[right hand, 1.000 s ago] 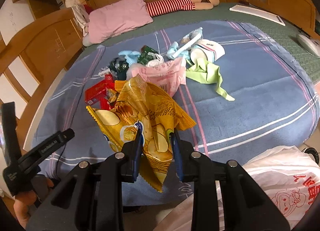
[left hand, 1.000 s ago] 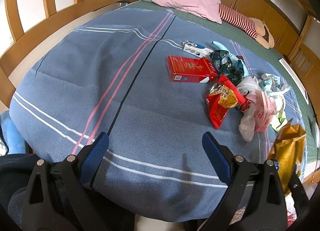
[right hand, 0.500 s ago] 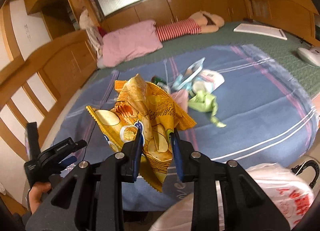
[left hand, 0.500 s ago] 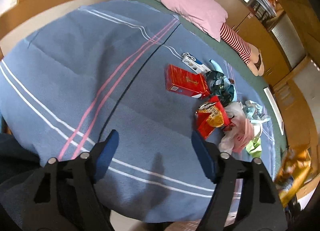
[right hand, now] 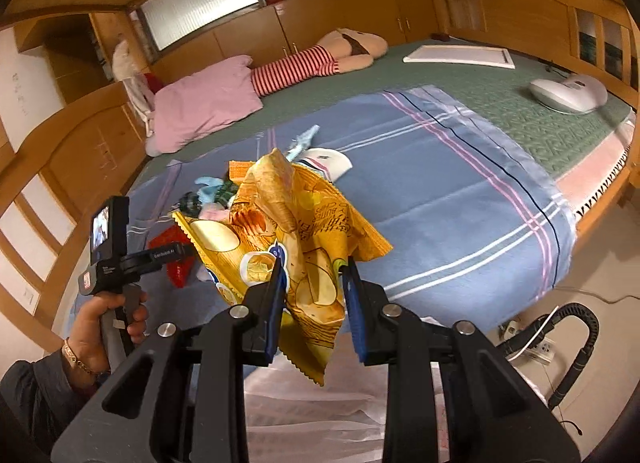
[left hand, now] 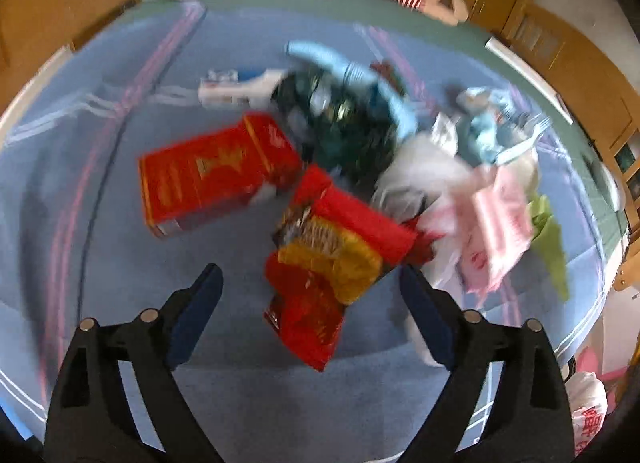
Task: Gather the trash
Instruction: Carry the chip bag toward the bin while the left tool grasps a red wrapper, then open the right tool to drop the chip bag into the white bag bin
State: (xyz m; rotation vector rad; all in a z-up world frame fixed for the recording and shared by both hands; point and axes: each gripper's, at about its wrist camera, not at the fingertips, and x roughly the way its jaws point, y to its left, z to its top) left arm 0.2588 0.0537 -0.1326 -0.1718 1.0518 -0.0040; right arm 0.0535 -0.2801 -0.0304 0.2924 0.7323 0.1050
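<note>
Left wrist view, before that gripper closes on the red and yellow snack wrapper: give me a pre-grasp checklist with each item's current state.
1. left gripper open enough for the wrapper: ok; its jaws have just been opening and stand apart with nothing pressed between them.
2. red and yellow snack wrapper lined up between the fingers: ok, it lies ahead of the gap.
3. Fingers down at the wrapper: cannot tell, the view is motion-blurred.
4. red box clear of the grasp: ok, it lies beside the wrapper.
5. right gripper secure on the yellow chip bag: ok, clamped.
6. white plastic bag ready below the chip bag: ok.
</note>
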